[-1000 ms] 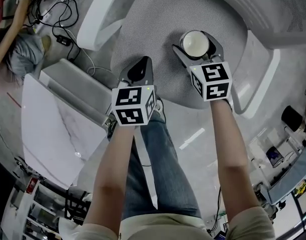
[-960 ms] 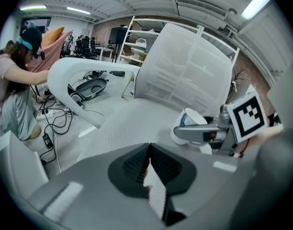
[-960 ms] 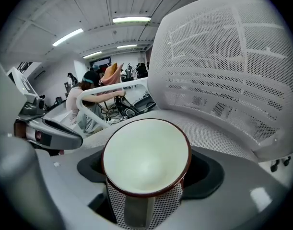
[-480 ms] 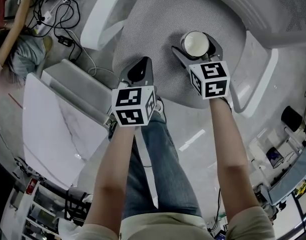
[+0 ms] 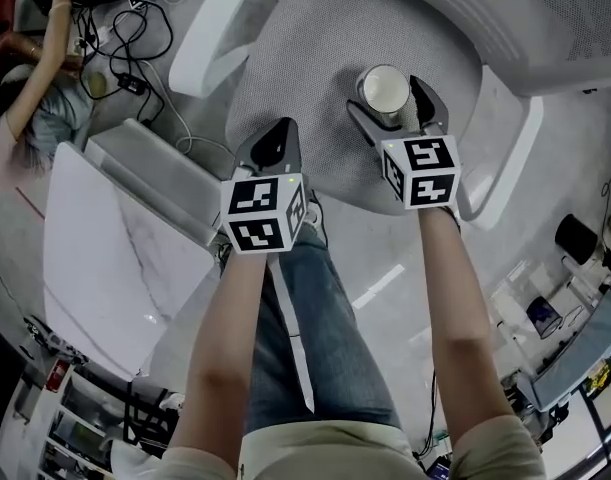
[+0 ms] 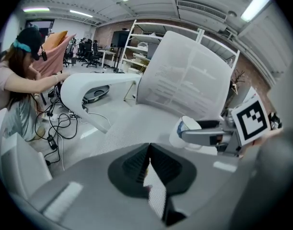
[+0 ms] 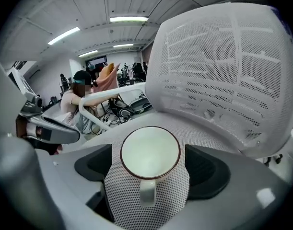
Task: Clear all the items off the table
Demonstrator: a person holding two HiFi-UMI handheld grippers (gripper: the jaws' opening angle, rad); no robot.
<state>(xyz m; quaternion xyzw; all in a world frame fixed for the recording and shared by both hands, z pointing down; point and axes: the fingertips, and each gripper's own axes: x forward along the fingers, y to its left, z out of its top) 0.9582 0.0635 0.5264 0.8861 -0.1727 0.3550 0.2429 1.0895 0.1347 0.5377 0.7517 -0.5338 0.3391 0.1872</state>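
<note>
Mug (image 7: 149, 152) on chair seat (image 5: 315, 58), between right gripper (image 7: 148, 169) jaws
Jaws wide, not touching it; handle points near. Left gripper (image 6: 148, 169), closed and empty, is farther.

Head view, looking steeply down. Two bare forearms reach forward over the person's jeans (image 5: 320, 318), one gripper in each hand.

Left gripper (image 5: 277, 138): jaws drawn together to one dark tip, over the near edge of the grey mesh chair seat (image 5: 305, 58).

Right gripper (image 5: 387, 103): one jaw on each side of a white mug (image 5: 382, 88), which stands upright on the seat with its mouth up. Whether the pads touch the mug cannot be told from here.

White armrests flank the seat, left armrest (image 5: 210, 28) and right armrest (image 5: 505, 153).

A white marbled table (image 5: 100, 258) lies to the left. Beyond it are floor cables (image 5: 110, 38) and a second person (image 5: 30, 98) bent over them.
</note>
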